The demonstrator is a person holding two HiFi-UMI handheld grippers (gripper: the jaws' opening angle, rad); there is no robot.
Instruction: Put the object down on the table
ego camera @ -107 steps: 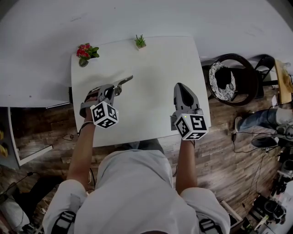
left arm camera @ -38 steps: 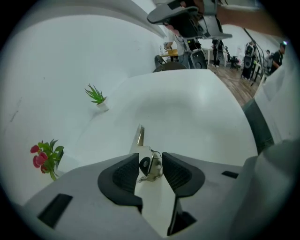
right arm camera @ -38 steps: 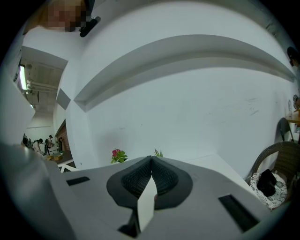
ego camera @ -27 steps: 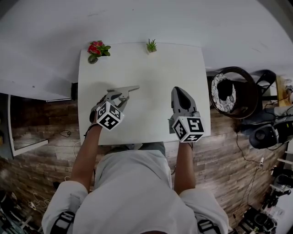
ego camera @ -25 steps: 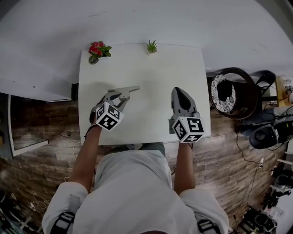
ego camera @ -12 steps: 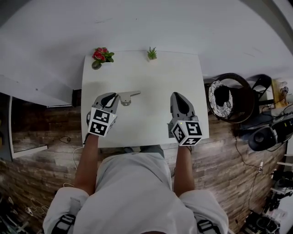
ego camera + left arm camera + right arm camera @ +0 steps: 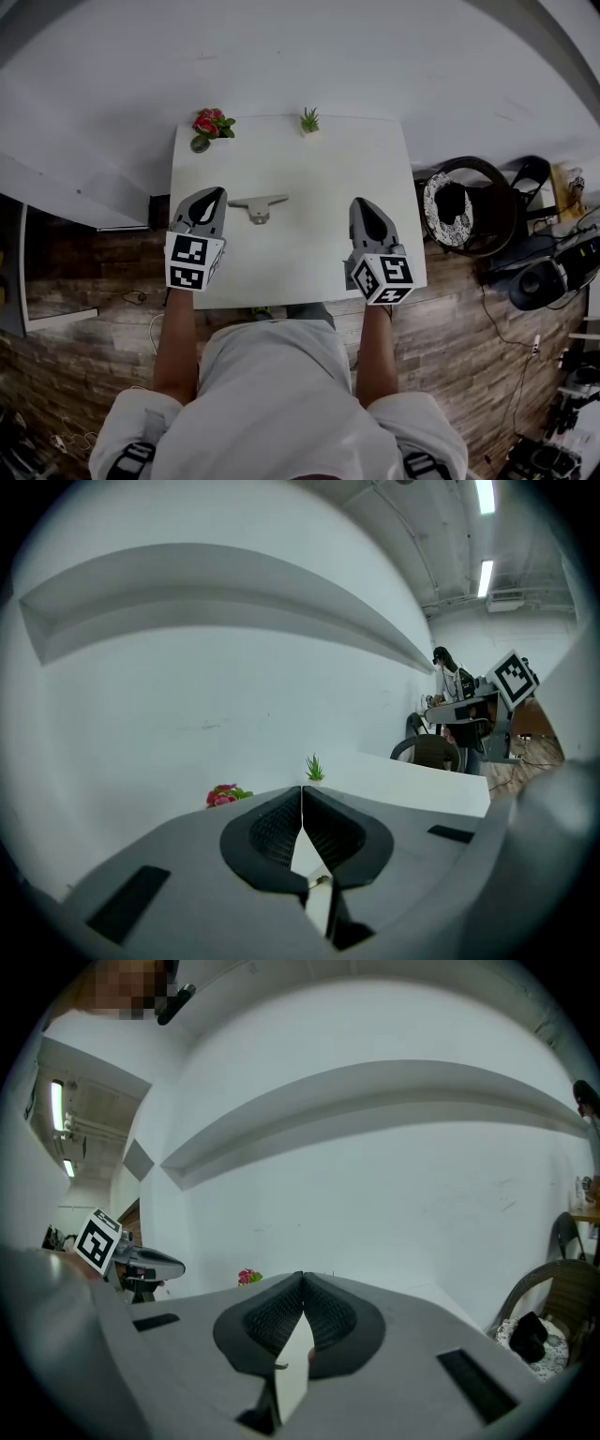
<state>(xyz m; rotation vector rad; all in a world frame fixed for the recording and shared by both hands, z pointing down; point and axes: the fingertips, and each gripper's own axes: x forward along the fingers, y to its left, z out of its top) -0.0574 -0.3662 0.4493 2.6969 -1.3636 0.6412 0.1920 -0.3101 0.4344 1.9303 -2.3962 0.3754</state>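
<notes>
Lying free on the surface [image 7: 314, 155], the grey bracket [image 7: 257, 203] sits at three o'clock of the left tool [image 7: 215, 193], which has just closed empty; the right tool [image 7: 363, 203] is closed too.

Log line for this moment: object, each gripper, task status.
object: grey metal part flat on white table, free | left gripper: jaws just closed, empty, clear of part | right gripper: shut, empty | task: done
</notes>
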